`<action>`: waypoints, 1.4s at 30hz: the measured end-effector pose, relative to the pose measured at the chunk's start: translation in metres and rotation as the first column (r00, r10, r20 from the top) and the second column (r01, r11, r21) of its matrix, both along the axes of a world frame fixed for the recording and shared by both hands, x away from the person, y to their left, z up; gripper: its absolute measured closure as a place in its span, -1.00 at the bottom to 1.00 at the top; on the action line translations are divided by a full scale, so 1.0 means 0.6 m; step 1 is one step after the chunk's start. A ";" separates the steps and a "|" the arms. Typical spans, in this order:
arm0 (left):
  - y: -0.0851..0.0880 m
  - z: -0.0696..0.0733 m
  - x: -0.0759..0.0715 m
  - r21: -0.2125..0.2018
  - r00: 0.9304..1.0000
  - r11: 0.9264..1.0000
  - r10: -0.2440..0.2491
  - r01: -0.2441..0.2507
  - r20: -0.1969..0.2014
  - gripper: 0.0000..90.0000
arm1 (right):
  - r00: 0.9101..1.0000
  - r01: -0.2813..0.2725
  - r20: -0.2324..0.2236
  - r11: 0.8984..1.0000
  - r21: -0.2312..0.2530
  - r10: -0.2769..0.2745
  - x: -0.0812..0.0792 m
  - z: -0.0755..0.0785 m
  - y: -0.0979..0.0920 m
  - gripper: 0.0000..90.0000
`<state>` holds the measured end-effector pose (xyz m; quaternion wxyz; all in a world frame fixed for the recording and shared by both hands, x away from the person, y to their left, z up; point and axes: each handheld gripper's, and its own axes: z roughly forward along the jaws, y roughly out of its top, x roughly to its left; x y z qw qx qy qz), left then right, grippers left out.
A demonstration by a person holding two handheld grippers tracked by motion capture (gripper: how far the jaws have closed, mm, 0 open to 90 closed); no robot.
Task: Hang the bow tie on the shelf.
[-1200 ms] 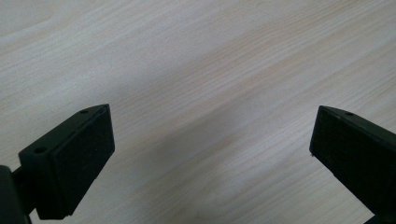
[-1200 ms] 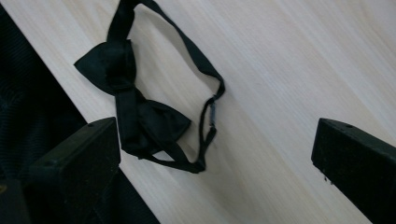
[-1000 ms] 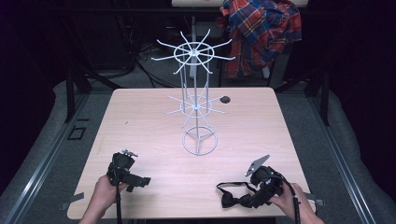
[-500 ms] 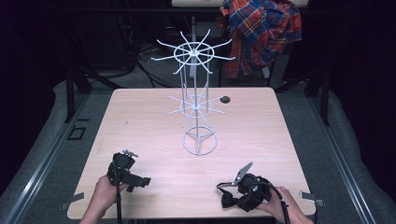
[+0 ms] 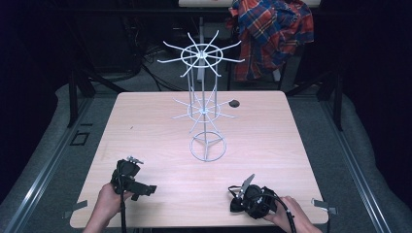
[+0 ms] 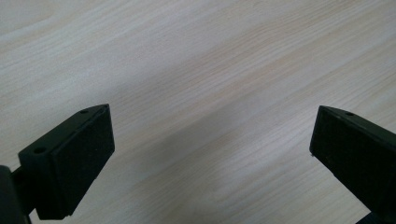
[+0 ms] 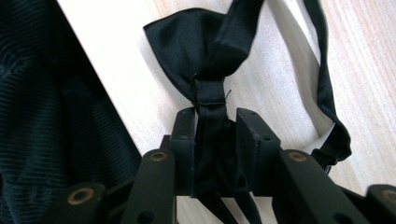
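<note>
I am closing my right gripper (image 7: 215, 135) on the knot of the black satin bow tie (image 7: 205, 51) at the near edge of the pale wooden table (image 5: 160, 121), the jaws just closing and now pinching it. My left gripper (image 6: 210, 154) is hanging open, empty. Next, I judge, lifting it toward the white wire spinner rack (image 5: 203, 107) calls for a firm pinch.

The black satin bow tie (image 7: 196, 56) lies on the pale wooden table (image 5: 145, 126) with a fine light grain. The wire display stand (image 5: 206, 111) is white, and the checked shirt (image 5: 272, 34) shows red, blue and white squares.
</note>
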<state>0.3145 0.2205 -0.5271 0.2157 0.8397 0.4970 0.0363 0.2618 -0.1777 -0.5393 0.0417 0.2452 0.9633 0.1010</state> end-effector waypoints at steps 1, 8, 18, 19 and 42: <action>-0.001 0.000 0.000 -0.003 1.000 1.000 -0.003 0.003 -0.001 -1.00 | 1.000 0.000 0.002 1.000 -0.002 0.000 0.001 0.001 0.000 0.58; -0.005 -0.003 0.008 -0.007 1.000 1.000 -0.015 0.015 -0.004 -1.00 | 1.000 -0.004 0.008 1.000 0.007 0.004 0.003 -0.001 -0.002 0.71; -0.004 0.001 0.001 -0.004 1.000 1.000 -0.006 0.006 0.002 -1.00 | 0.999 0.005 0.040 1.000 0.030 -0.007 -0.002 0.006 -0.004 0.75; -0.003 0.000 0.001 -0.007 1.000 1.000 0.000 0.000 0.004 -1.00 | 0.999 0.003 0.046 1.000 0.028 -0.005 -0.002 0.008 -0.004 0.75; -0.004 0.000 0.003 0.003 1.000 1.000 -0.007 0.007 0.001 -1.00 | 0.987 0.068 0.138 0.993 0.098 -0.081 0.017 0.051 -0.024 0.75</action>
